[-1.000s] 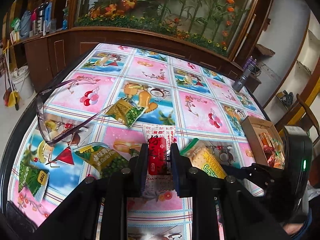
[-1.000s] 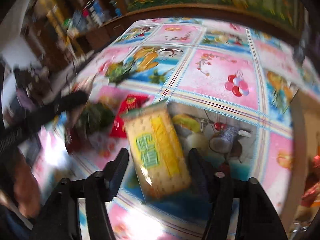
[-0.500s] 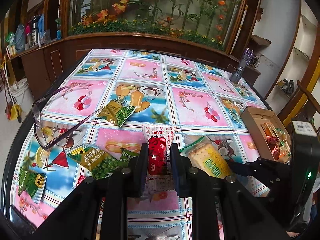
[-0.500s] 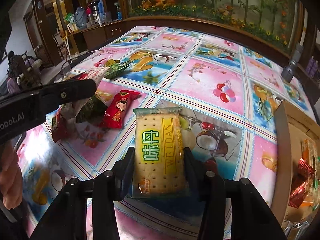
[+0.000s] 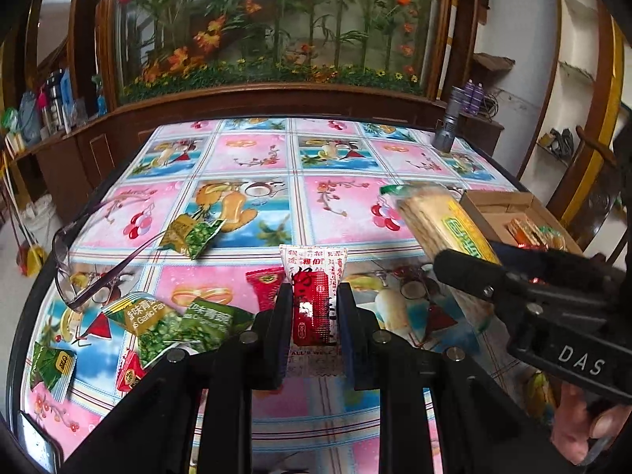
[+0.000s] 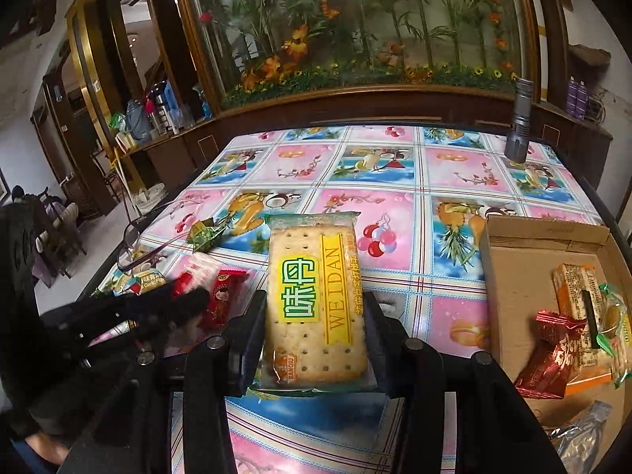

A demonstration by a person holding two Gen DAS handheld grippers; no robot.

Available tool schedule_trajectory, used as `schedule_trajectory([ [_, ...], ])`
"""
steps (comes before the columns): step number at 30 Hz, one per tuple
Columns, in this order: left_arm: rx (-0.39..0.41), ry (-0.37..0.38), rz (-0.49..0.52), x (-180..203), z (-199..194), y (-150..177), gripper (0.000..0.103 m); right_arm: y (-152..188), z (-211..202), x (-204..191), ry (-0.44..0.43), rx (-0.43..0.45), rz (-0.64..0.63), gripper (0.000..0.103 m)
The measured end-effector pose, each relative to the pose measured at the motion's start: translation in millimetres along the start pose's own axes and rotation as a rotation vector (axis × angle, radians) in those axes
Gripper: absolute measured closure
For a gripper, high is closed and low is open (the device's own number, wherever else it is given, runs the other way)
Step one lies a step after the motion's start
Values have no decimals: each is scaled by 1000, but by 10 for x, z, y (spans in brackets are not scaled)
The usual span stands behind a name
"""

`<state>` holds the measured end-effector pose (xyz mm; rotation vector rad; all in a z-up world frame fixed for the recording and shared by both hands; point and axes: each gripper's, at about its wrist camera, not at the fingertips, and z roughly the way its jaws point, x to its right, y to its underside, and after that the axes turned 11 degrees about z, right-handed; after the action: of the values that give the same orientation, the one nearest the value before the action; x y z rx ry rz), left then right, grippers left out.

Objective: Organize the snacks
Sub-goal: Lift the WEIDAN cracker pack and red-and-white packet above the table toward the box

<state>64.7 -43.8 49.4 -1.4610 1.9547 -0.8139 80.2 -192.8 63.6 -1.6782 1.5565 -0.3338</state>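
Left tongs point(image 5: 312, 308) pinching red-and-white packet point(image 5: 314, 276); right tongs point(image 6: 314, 331) pinching cracker pack point(image 6: 314, 300); box point(image 6: 513, 245) contents right-view only.

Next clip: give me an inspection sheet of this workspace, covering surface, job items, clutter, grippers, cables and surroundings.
Surface: table under a pink and blue fruit-print cloth.
Job's things: cardboard box at the right, already holding several wrapped snacks; green pea packets and small red packets loose on the cloth.
Clutter: eyeglasses near the left edge; grey flashlight standing at the far right corner.
Grippers: left gripper shut on a red and white sachet; right gripper shut on a cracker pack, held clear of the cloth.
Cables: tangled wires on the far right shelf.
Surroundings: glass case of artificial flowers behind the table.
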Motion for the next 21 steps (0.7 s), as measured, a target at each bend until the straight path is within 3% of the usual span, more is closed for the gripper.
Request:
schedule_trajectory([
  [6,24,-61,68,151,-20,18,82,1,-16,27,-3,4,8,53],
  [21,72,-131,97,183,-122,4,82,14,-38,31,10,16,2,53],
])
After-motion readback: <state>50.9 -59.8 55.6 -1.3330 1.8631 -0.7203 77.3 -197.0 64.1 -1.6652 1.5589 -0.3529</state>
